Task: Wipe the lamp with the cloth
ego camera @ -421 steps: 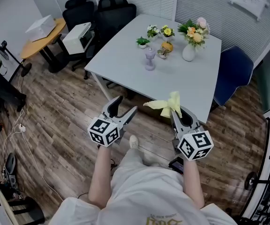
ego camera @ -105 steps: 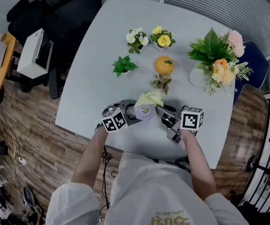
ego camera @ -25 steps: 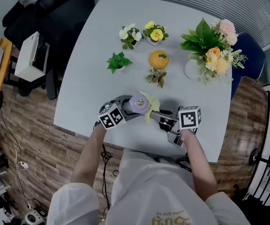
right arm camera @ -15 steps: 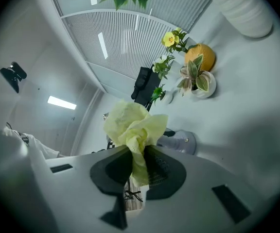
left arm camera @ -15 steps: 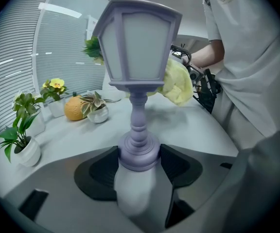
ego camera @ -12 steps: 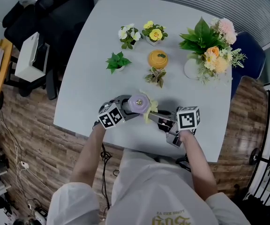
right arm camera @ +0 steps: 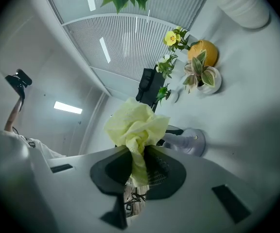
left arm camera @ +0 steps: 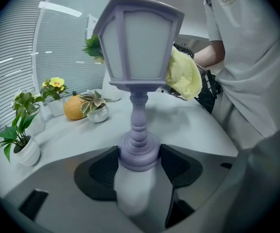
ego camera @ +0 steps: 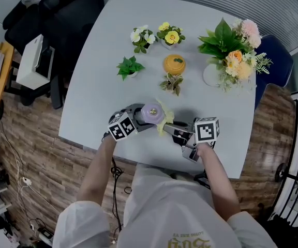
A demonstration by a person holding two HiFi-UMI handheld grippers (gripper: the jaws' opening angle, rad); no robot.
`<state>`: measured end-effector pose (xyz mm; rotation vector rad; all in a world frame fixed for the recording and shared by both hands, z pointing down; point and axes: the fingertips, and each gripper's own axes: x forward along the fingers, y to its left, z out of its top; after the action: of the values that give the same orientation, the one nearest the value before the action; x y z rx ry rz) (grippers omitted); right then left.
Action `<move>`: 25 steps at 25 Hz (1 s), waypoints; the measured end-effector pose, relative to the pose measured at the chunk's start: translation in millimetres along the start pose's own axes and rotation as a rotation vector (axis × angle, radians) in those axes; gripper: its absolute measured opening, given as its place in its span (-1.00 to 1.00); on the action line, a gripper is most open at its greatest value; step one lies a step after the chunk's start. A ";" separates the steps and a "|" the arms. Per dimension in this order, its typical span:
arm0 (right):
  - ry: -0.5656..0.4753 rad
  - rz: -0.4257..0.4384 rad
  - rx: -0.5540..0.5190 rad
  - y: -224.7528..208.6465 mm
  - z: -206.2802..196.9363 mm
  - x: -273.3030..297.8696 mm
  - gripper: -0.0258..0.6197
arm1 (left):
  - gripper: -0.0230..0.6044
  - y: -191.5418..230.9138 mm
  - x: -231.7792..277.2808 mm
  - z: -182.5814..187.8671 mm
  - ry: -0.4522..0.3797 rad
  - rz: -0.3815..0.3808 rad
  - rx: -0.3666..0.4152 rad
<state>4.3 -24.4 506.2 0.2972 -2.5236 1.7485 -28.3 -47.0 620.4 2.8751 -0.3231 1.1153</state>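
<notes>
The lamp (left arm camera: pixel 139 57) — lilac, lantern-headed, with a turned stem and round base — stands upright near the front edge of the table (ego camera: pixel 102 76), its base clamped in the left gripper (left arm camera: pixel 139 161). The cloth (right arm camera: pixel 136 125), pale yellow and crumpled, is pinched in the right gripper (right arm camera: pixel 137 171), touching the lantern head's side.

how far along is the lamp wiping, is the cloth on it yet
Gripping looks done: the left gripper is shut on the lamp at its base, and the right gripper is shut on the yellow cloth. In hand: the cloth lies against one side of the lantern head. Left: the pictures cannot show which faces are clean; the stem and base have no cloth on them.
</notes>
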 end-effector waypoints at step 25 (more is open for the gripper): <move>0.081 0.002 0.032 -1.9 -19.7 21.0 -0.74 | -0.05 -0.2 -0.3 0.2 0.000 0.009 0.004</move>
<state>-17.2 -9.3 518.3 0.2213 -2.4434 1.7653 -28.3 -46.8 620.0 2.8800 -0.3340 1.1184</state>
